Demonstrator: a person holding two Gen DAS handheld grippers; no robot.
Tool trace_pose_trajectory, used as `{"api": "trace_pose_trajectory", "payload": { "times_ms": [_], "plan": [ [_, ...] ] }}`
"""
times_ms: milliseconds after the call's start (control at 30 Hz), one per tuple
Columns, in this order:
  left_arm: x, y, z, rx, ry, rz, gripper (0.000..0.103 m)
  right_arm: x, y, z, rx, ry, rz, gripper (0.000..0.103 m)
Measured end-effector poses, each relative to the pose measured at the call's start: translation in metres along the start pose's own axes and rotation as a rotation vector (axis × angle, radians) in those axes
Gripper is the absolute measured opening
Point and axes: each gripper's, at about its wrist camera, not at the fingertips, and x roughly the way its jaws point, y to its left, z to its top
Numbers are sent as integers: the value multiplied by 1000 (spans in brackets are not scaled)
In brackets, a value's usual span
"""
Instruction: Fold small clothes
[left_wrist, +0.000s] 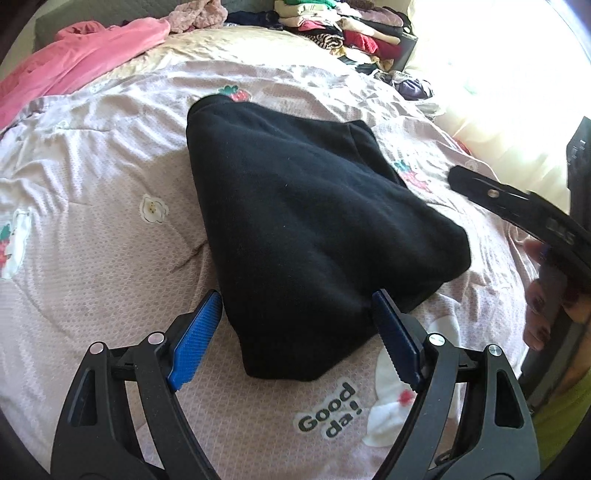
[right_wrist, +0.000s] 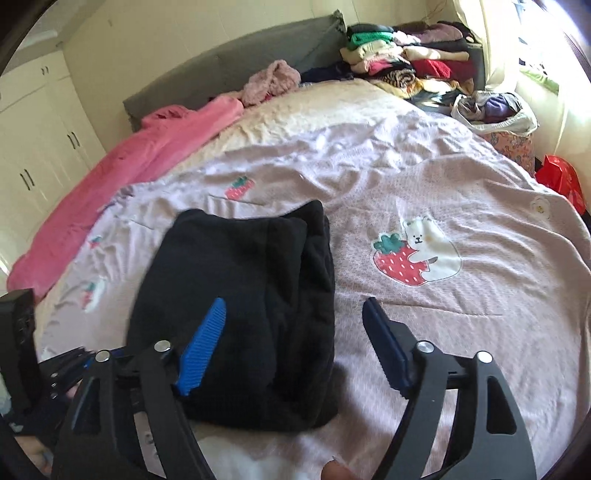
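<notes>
A folded black fleece garment (left_wrist: 306, 221) lies on the pink quilt (left_wrist: 110, 258) with strawberry and bear prints. My left gripper (left_wrist: 298, 297) is open, and its blue pads (left_wrist: 199, 332) straddle the garment's near end without squeezing it. In the right wrist view the same garment (right_wrist: 240, 295) lies at the lower left. My right gripper (right_wrist: 294, 304) is open and holds nothing; its left finger is over the garment and its right finger over bare quilt (right_wrist: 443, 332). The right gripper's black finger (left_wrist: 491, 195) and the hand holding it (left_wrist: 543, 295) show at the right edge of the left wrist view.
A pink blanket (right_wrist: 122, 177) runs along the bed's left side. A pile of folded clothes (right_wrist: 410, 62) sits at the far corner by the grey headboard (right_wrist: 229, 70). A bag of clothes (right_wrist: 495, 110) and a red item (right_wrist: 561, 181) stand at the right. White wardrobes (right_wrist: 37, 147) are on the left.
</notes>
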Motion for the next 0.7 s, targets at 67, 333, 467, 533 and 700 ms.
{"api": "trace_pose_trajectory", "payload": {
  "times_ms": [67,333,467,533,700],
  "plan": [
    [-9,-2,0,1,-13,-3,77,-19,4,-1,-3,-26,25,86],
    [-53,-7,-4,12,-98,7,93,-108,28,-8,-39,-202,119,97],
    [-74,-8,-7,29,-139,42,93,-141,36,-13,-43,-262,139,98],
    [-83,-8,-9,33,-150,40,93,-156,40,-15,-49,-283,150,98],
    [-109,-5,-18,32,-193,39,93,-192,53,-19,-74,-328,178,98]
  ]
}}
